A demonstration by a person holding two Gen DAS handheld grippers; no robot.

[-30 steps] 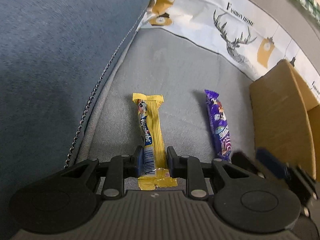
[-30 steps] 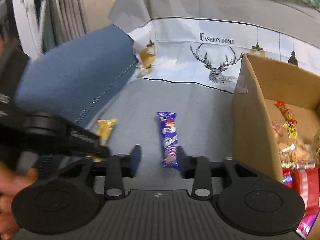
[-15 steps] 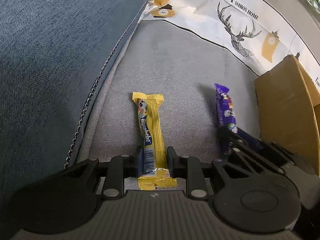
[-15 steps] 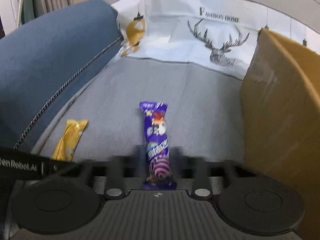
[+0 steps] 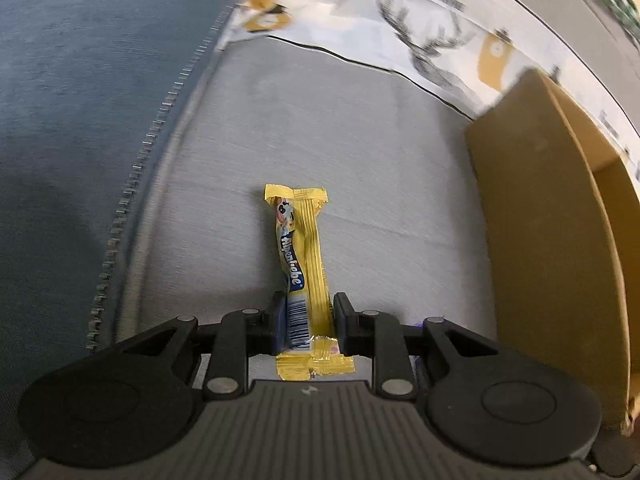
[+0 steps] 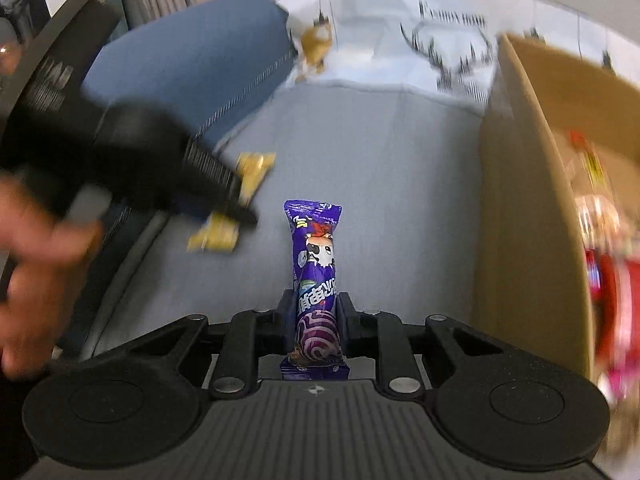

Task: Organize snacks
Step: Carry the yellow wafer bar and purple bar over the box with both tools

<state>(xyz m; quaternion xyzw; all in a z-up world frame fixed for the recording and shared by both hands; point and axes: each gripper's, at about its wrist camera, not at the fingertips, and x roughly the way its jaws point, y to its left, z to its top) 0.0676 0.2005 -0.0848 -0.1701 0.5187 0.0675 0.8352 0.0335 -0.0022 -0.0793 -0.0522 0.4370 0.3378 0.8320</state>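
Note:
My left gripper (image 5: 306, 322) is shut on a yellow Alpenliebe candy stick (image 5: 301, 264) and holds it above the grey sofa seat (image 5: 340, 140). My right gripper (image 6: 314, 316) is shut on a purple snack bar (image 6: 316, 272), lifted off the seat. In the right wrist view the left gripper (image 6: 240, 208) with the yellow stick (image 6: 250, 172) shows blurred at the left. A brown cardboard box (image 6: 524, 208) stands on the right, with red and other snack packets (image 6: 608, 276) inside.
A blue sofa armrest (image 5: 80, 100) rises on the left. A white deer-print cloth (image 5: 400, 20) covers the sofa back. The box wall (image 5: 532, 216) is close on the right in the left wrist view.
My right gripper closed on the purple bar and lifted it off the seat. My left gripper lifted the yellow stick. Both views shifted toward the box.

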